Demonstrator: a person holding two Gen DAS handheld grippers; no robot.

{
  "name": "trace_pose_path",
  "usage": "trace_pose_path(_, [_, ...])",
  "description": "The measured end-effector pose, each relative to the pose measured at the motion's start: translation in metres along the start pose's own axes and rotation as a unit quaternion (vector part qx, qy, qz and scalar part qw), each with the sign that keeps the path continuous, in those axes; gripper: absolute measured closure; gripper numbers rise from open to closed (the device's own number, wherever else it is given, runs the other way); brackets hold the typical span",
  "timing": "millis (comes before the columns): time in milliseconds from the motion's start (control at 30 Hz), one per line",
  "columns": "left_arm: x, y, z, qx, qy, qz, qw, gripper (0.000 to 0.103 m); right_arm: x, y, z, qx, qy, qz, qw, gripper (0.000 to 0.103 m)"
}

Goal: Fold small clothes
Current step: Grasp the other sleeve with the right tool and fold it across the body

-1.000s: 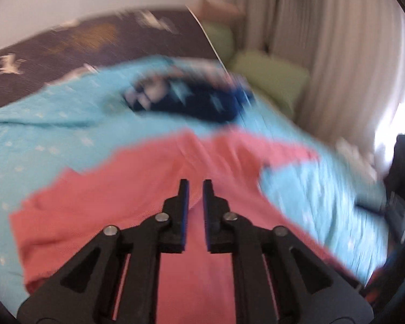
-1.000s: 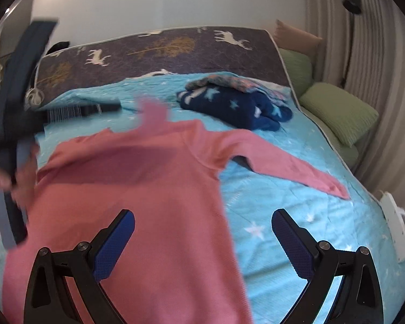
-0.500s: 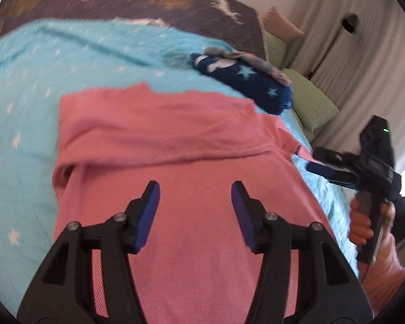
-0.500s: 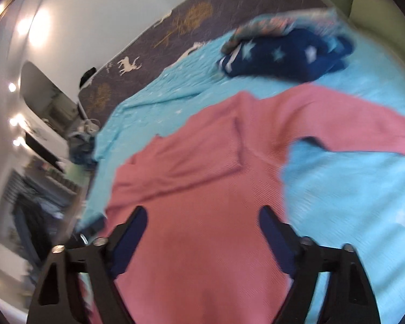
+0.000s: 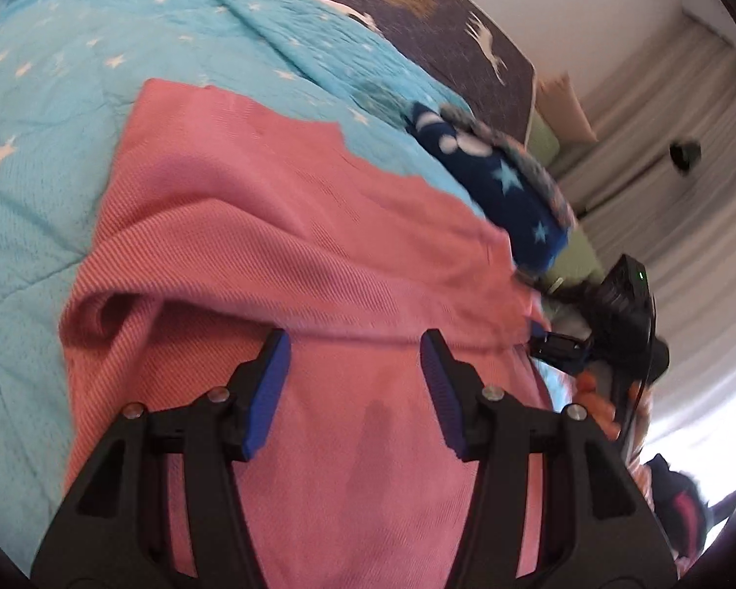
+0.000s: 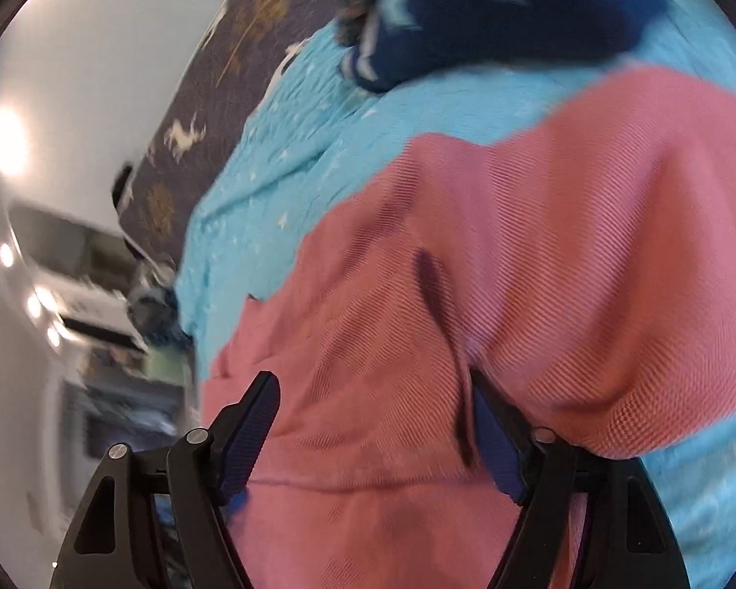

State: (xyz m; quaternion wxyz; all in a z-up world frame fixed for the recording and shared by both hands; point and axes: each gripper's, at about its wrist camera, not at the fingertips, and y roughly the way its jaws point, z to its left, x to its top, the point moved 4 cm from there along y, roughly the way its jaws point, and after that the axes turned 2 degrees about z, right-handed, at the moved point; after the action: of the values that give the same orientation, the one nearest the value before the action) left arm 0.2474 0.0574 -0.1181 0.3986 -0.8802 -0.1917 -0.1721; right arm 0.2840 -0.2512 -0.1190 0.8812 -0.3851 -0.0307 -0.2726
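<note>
The pink garment (image 5: 289,265) lies mid-frame on the turquoise bedspread (image 5: 39,113). The left gripper (image 5: 353,343) hovers over it, jaws half apart, empty. The right gripper (image 6: 373,392) is closing around a pink fold.

pink garment (image 5: 279,255) cut off below; navy clothes (image 6: 490,14) blurred — room smeared

Ribbed matt pink garment (image 5: 279,245), quilted bedspread (image 5: 49,113)
</note>
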Motion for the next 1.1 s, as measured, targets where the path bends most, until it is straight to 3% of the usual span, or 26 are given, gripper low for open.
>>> trace_pose_path(33, [0.002, -0.001, 0.003, -0.001, -0.009, -0.002, 1.0000, 0.047, 0.001, 0.003, 0.010, -0.009, -0.029, 0.006, 1.000, 0.096])
trace_pose_path(67, [0.003, -0.003, 0.006, -0.003, -0.016, -0.006, 0.9998, 0.048, 0.000, 0.005, 0.019, -0.014, -0.044, 0.021, 0.999, 0.099])
trace_pose_path(200, [0.011, -0.014, 0.015, 0.004, -0.029, -0.030, 0.9991, 0.048, -0.002, -0.042, 0.060, 0.030, -0.085, -0.038, 0.995, 0.100])
trace_pose_path(333, [0.020, -0.028, 0.032, 0.048, -0.042, -0.074, 0.9952, 0.047, -0.006, -0.108, 0.088, 0.067, -0.122, -0.105, 0.985, 0.100])
trace_pose_path(433, [0.017, -0.037, 0.036, 0.027, -0.069, -0.079, 0.9941, 0.048, -0.013, -0.134, 0.093, 0.077, -0.129, -0.123, 0.981, 0.100])
trace_pose_path(500, [0.011, -0.048, 0.034, 0.032, -0.066, -0.095, 0.9928, 0.048, -0.020, -0.142, 0.090, 0.065, -0.131, -0.131, 0.981, 0.100])
trace_pose_path(633, [0.002, -0.058, 0.039, 0.057, -0.061, -0.113, 0.9901, 0.048, -0.034, -0.117, 0.059, -0.013, -0.122, -0.118, 0.985, 0.100])
trace_pose_path(700, [0.001, -0.058, 0.045, 0.068, -0.066, -0.114, 0.9889, 0.054, -0.041, -0.094, 0.024, -0.049, -0.092, -0.079, 0.991, 0.100])
trace_pose_path(800, [-0.001, -0.059, 0.049, 0.086, -0.070, -0.121, 0.9864, 0.064, -0.060, -0.063, -0.013, -0.063, -0.048, -0.024, 0.997, 0.100])
trace_pose_path(867, [-0.001, -0.063, 0.045, 0.094, -0.063, -0.132, 0.9848, 0.068, -0.068, -0.055, -0.022, -0.070, -0.047, -0.015, 0.996, 0.100])
trace_pose_path(933, [-0.006, -0.070, 0.038, 0.102, -0.050, -0.138, 0.9839, 0.065, -0.069, -0.059, -0.020, -0.068, -0.057, -0.025, 0.996, 0.099])
trace_pose_path(1000, [-0.007, -0.084, 0.033, 0.109, -0.031, -0.156, 0.9812, 0.053, -0.071, -0.066, -0.019, -0.074, -0.067, -0.036, 0.994, 0.096])
trace_pose_path(1100, [0.006, -0.102, 0.037, 0.109, -0.022, -0.180, 0.9774, 0.046, -0.070, -0.068, -0.025, -0.103, -0.080, -0.041, 0.991, 0.095])
